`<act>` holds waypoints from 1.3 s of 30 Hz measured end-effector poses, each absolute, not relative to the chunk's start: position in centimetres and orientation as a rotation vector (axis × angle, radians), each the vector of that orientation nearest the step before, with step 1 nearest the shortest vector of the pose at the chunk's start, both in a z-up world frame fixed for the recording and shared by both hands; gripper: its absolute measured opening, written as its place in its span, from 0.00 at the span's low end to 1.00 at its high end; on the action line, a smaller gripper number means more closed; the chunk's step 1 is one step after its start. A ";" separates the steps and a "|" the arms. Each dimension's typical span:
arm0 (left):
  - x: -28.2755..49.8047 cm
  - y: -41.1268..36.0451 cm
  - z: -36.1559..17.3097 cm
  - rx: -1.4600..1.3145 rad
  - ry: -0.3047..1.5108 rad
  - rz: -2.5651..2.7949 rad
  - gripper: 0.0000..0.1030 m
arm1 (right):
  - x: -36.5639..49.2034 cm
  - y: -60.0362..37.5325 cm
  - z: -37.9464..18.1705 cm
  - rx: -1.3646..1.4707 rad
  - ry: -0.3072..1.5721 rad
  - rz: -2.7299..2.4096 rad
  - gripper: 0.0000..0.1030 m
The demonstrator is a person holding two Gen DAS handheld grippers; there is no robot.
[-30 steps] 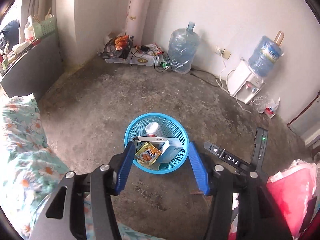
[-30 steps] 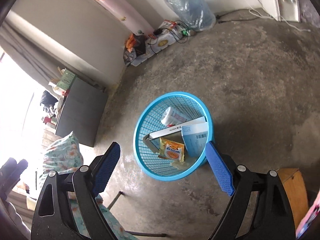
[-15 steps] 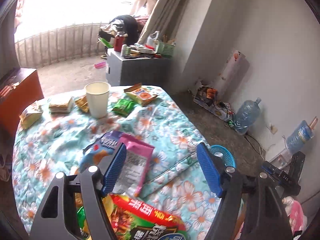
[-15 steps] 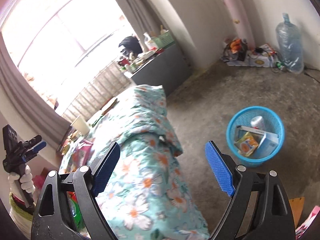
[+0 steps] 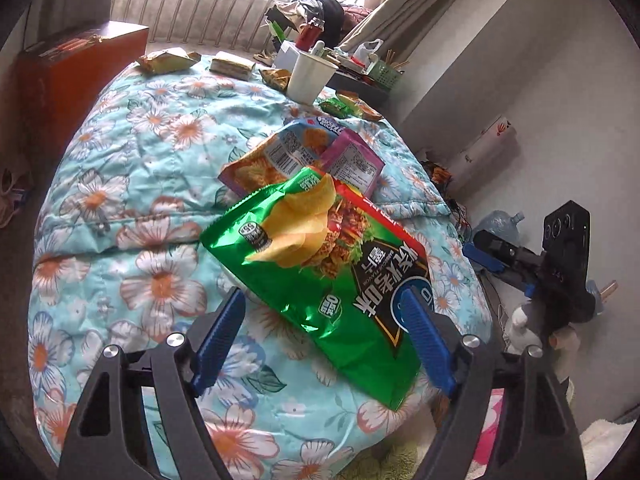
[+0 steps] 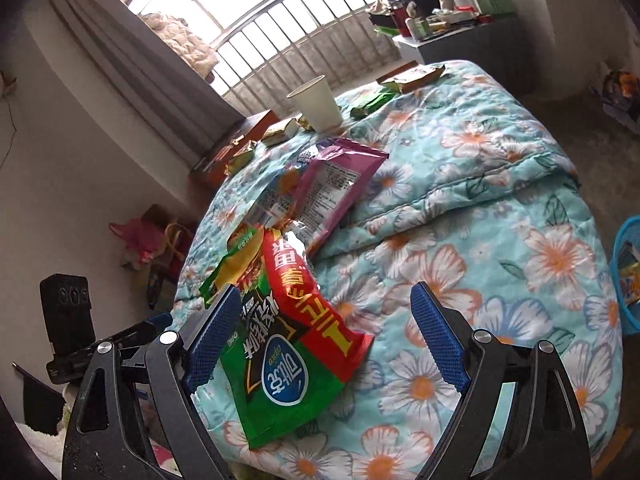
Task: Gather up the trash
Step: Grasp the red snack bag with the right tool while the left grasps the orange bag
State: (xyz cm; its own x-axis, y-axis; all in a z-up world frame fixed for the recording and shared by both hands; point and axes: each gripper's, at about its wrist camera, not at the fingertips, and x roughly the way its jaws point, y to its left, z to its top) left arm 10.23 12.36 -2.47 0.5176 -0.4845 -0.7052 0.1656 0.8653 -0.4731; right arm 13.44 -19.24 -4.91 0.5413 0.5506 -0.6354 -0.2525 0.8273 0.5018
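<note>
A green and red chip bag lies on the floral quilt near the bed's edge. My left gripper hovers over its near end with jaws opening; the bag shows between them, but the pads are not pressing it. My right gripper stands open over the same chip bag, its left finger at the bag's edge. A pink snack bag overlaps an orange and blue one just beyond. The blue trash basket shows at the right edge, on the floor.
A white paper cup stands at the far side of the quilt among several small wrappers. An orange-brown box sits beside the bed. A cluttered grey cabinet stands by the barred window.
Both views have swung from the blue basket on the floor to the bed and closed in on the green chip bag. The left jaws stand wider than before.
</note>
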 end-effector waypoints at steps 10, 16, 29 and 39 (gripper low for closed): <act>10.6 12.9 -6.9 -0.628 0.997 -0.496 0.62 | 14.4 -16.6 -6.0 0.352 0.952 0.481 0.77; 10.5 13.3 -6.9 -0.602 0.977 -0.475 0.55 | 17.9 -14.6 -7.6 0.374 1.105 0.608 0.78; 9.9 13.3 -6.2 -0.436 0.961 -0.406 0.45 | 19.9 -12.2 -9.7 0.294 1.269 0.708 0.38; 14.0 14.8 -2.3 -0.360 0.890 -0.396 0.45 | 14.3 -18.0 -7.1 0.413 1.077 0.610 0.22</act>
State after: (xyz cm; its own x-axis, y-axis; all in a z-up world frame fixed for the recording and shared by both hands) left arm 14.02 14.79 -2.33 0.5664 -0.4751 -0.6734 0.1827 0.8692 -0.4596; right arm 14.29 -18.00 -7.14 0.3364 0.6437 -0.6874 -0.2589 0.7650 0.5897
